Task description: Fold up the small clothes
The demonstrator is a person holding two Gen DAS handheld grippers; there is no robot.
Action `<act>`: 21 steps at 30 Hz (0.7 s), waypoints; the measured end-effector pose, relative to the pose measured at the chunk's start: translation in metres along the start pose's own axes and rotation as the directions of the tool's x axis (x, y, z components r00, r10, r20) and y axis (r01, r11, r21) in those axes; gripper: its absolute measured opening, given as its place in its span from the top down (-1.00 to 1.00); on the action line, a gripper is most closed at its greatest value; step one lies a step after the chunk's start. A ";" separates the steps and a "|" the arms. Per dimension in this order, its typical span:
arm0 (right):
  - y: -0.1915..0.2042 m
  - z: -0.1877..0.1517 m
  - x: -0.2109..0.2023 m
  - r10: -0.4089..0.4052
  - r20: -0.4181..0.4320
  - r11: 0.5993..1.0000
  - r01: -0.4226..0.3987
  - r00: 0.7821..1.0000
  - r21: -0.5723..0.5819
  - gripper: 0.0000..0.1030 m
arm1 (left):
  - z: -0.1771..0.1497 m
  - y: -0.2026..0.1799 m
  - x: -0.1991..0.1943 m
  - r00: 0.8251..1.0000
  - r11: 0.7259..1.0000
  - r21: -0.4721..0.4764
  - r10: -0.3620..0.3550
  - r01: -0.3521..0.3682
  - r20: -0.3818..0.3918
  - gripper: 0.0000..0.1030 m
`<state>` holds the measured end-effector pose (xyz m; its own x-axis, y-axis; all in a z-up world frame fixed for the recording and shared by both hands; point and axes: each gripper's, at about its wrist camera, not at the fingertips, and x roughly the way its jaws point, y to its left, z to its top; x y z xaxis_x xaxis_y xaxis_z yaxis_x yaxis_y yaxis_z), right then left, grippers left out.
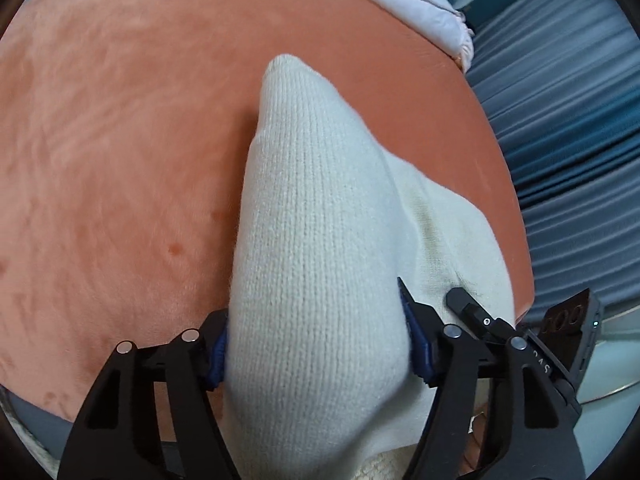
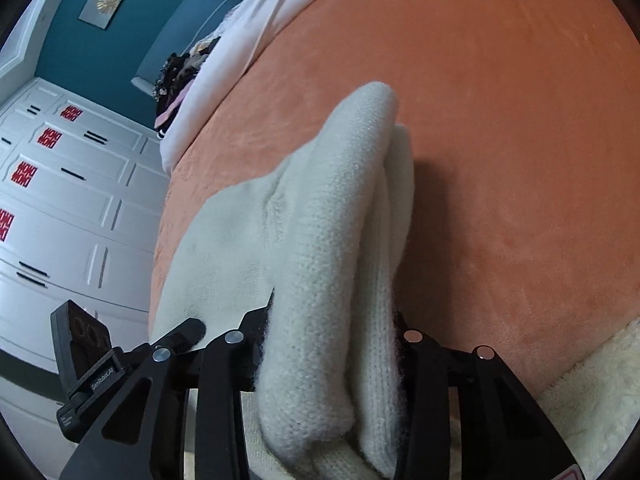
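A cream knitted garment lies on an orange velvet surface. My left gripper is shut on a thick bunched fold of it, which rises between the blue-padded fingers. In the right wrist view my right gripper is shut on a doubled fold of the same cream knit, lifted off the orange surface. The flat rest of the garment spreads toward the other gripper in each view. The right gripper's tip shows at the lower right of the left wrist view.
White bedding lies at the far edge of the orange surface. A blue-grey ribbed cover hangs beyond the edge. White cabinet doors with red stickers and a teal wall stand to the left. A cream fleece lies near right.
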<state>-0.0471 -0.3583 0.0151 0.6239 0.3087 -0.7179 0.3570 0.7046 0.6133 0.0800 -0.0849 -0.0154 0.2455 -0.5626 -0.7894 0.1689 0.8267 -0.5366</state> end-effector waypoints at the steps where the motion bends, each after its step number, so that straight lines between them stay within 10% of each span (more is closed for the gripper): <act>1: 0.007 0.000 -0.009 0.001 0.018 1.000 0.000 1.000 -0.012 0.29 | 0.002 -0.005 -0.008 1.000 1.000 0.016 -0.002 0.002 0.011 -0.26; 21: 0.067 0.022 -0.146 0.146 0.309 0.985 -0.108 0.940 -0.138 0.28 | 0.006 -0.109 -0.135 0.956 0.957 0.288 -0.122 0.042 0.268 -0.26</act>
<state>-0.0989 -0.3703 0.1687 0.8532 0.1958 -0.4834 0.1885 0.7484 0.6359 0.0337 -0.0989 0.1513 0.4697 -0.6392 -0.6089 0.4464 0.7670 -0.4608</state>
